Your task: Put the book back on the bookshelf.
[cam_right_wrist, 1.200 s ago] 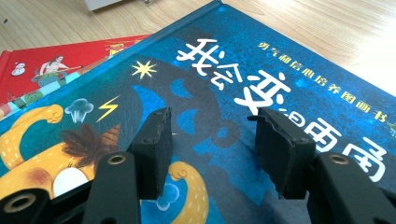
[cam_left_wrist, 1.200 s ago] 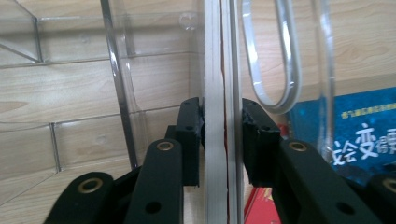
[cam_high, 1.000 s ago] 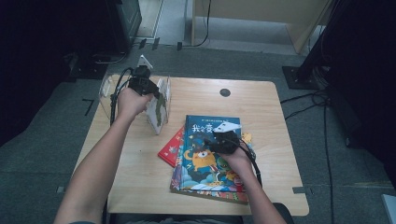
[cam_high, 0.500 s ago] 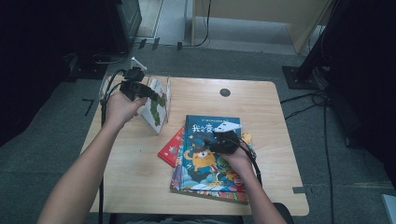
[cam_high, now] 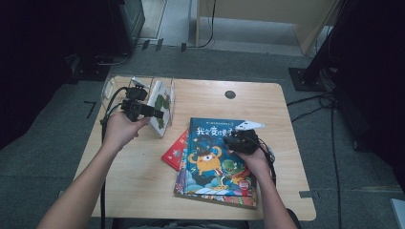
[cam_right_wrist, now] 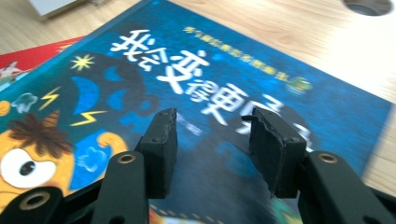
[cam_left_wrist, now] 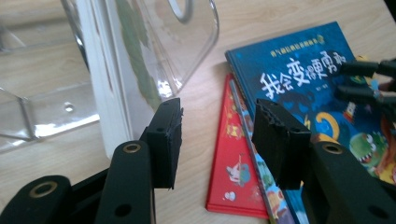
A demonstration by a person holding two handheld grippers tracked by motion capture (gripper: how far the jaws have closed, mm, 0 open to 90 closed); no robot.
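A thin picture book (cam_high: 160, 104) stands upright in a clear plastic holder (cam_high: 112, 88) at the table's far left. My left gripper (cam_high: 154, 113) sits just left of it; its jaws have just been opening and hold nothing. In the left gripper view (cam_left_wrist: 219, 135) the book's white edge (cam_left_wrist: 105, 93) lies left of the jaws. A blue picture book (cam_high: 210, 162) tops a stack near the front. My right gripper (cam_high: 231, 138) hovers over its cover (cam_right_wrist: 140, 70); its jaws (cam_right_wrist: 212, 144) have just been closing, with nothing between them.
A red book (cam_high: 174, 152) pokes out from under the stack at its left, and it lies beyond the jaws in the left gripper view (cam_left_wrist: 233, 163). A round cable hole (cam_high: 230, 94) sits near the far edge of the wooden table (cam_high: 143, 191). Black cables trail from both grippers.
My left gripper has come back from the top of the upright book toward the near side, jaws wider apart. The book now stands in the holder. The right gripper has shifted slightly over the blue cover.
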